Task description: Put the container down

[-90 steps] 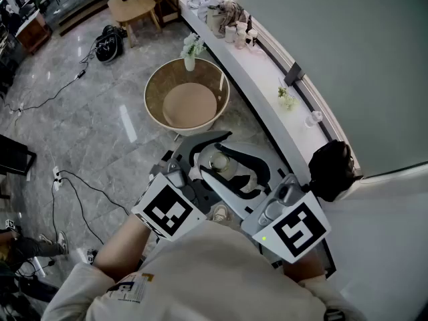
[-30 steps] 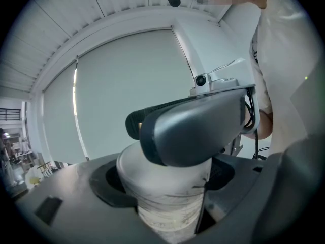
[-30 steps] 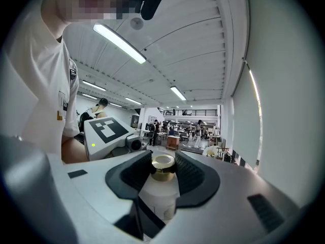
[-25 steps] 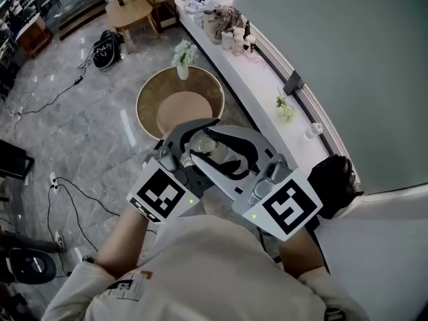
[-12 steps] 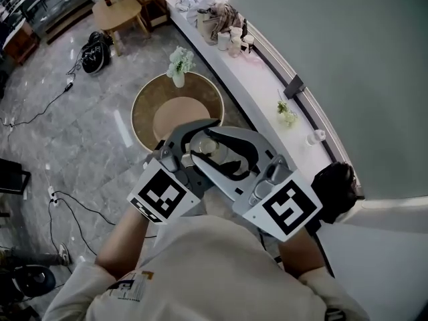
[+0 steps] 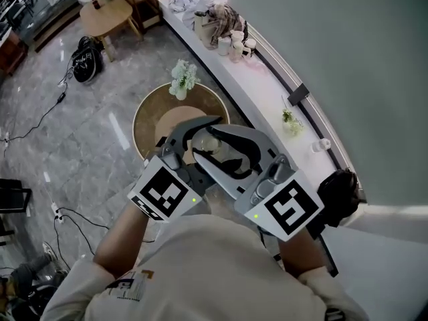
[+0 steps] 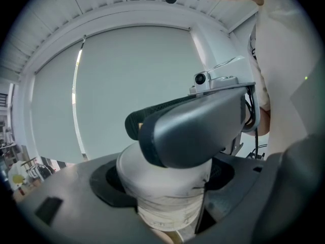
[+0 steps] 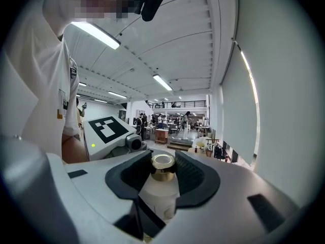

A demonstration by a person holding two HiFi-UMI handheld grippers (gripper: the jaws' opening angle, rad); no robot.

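Note:
Both grippers hold one container [image 6: 209, 143] in front of my chest, above the floor. It is a white jar [image 7: 162, 197] with a gold cap [image 8: 163, 162]. My left gripper [image 6: 192, 138] is shut on its body [image 7: 165, 182]. My right gripper [image 6: 226, 150] is shut on it from the other side, its dark pads at the cap and neck [image 8: 163, 176]. The right gripper's grey jaw crosses in front of the jar in the left gripper view. The left gripper's marker cube [image 8: 108, 128] shows in the right gripper view.
Just beyond the grippers stands a round wooden table [image 6: 155, 112] with a vase of white flowers [image 6: 182, 79]. A long white ledge [image 6: 264, 89] with cups and small plants runs along the wall at right. A low wooden table [image 6: 107, 11], a black bag [image 6: 83, 49] and floor cables lie at left.
The round table and its flowers have drawn a little nearer to the grippers in the head view. Both grippers keep their hold on the container.

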